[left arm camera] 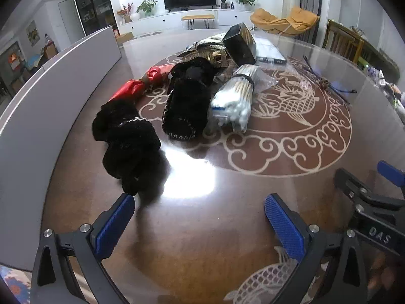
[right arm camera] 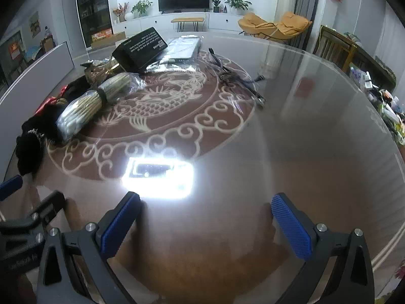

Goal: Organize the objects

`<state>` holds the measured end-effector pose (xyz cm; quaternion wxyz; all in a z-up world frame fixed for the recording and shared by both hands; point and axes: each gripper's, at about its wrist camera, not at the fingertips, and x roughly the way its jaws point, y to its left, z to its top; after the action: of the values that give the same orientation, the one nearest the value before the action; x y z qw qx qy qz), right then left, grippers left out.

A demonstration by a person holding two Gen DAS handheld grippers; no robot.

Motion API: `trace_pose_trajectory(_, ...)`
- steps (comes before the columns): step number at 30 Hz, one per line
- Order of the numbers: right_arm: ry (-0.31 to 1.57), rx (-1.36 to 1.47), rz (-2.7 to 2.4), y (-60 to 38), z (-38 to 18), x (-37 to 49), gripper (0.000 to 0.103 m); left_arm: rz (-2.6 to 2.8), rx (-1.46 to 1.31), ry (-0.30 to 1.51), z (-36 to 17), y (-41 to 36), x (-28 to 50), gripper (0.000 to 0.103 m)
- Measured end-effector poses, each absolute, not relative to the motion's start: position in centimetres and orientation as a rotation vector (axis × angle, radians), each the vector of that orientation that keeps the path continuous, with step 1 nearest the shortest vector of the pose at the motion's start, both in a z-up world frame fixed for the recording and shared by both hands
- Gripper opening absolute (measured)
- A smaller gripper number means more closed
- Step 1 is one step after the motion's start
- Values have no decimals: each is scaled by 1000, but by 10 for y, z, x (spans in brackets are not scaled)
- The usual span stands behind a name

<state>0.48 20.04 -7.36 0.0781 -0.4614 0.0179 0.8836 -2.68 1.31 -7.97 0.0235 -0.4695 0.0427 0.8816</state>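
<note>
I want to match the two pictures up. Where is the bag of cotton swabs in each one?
Left wrist view: the bag of cotton swabs lies just right of centre, beside the black fuzzy slipper.
Right wrist view: the same bag lies far left, pointing toward the black box.
Shared landmark: the fish pattern on the table, right of the bag in both views.

Both grippers (left (left arm camera: pixel 200 224), right (right arm camera: pixel 206 224)) gape, seemingly empty.

Glossy brown table (left arm camera: pixel 202 228) bears black slippers (left arm camera: pixel 187 101), swab bundle (left arm camera: pixel 233 101), black box (left arm camera: pixel 240 43).
</note>
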Motion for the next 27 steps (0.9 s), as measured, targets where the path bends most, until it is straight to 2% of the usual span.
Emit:
trace_pose_trajectory(4, 93, -1387, 2658, 200, -72, -11, 103, 2717, -1430, 61, -83, 11, -35, 103)
trace_pose_trajectory(27, 85, -1379, 2664, 199, -74, -16, 103, 2695, -1405, 79, -83, 15, -45, 103)
